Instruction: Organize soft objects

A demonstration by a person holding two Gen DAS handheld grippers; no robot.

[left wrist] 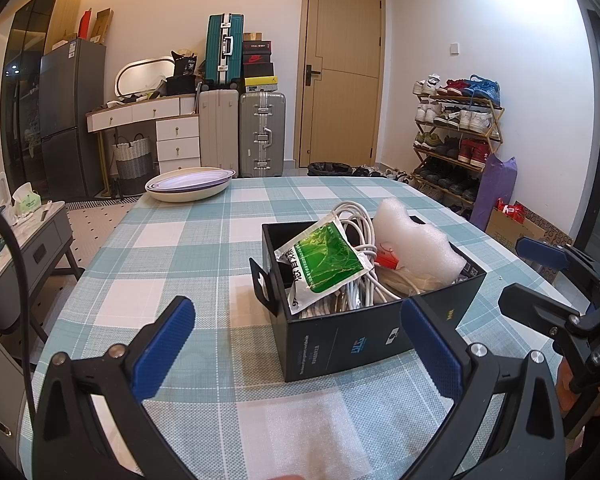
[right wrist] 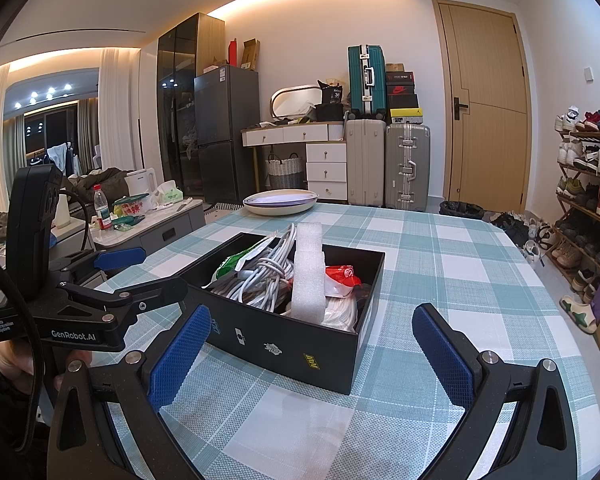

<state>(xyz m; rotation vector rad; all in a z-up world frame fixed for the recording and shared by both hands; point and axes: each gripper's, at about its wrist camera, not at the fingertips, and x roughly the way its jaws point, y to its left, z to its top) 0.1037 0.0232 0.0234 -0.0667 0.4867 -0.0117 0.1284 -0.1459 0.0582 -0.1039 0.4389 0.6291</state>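
A black open box [left wrist: 352,336] [right wrist: 300,340] stands on the checked tablecloth. It holds a green and white packet [left wrist: 324,268], a bundle of white cables [left wrist: 360,220] [right wrist: 268,268], a white foam piece [left wrist: 416,240] [right wrist: 309,276] and a red and white packet [right wrist: 342,278]. My left gripper [left wrist: 296,344] is open and empty, just in front of the box. My right gripper [right wrist: 312,348] is open and empty, its fingers either side of the box's near corner. The right gripper also shows in the left wrist view [left wrist: 534,276], the left one in the right wrist view [right wrist: 140,276].
A stack of shallow oval dishes [left wrist: 190,184] [right wrist: 281,201] sits at the table's far edge. Beyond are suitcases [left wrist: 262,134], a white drawer unit, a shoe rack [left wrist: 456,140] and a low side table [right wrist: 148,224] with bottles and containers.
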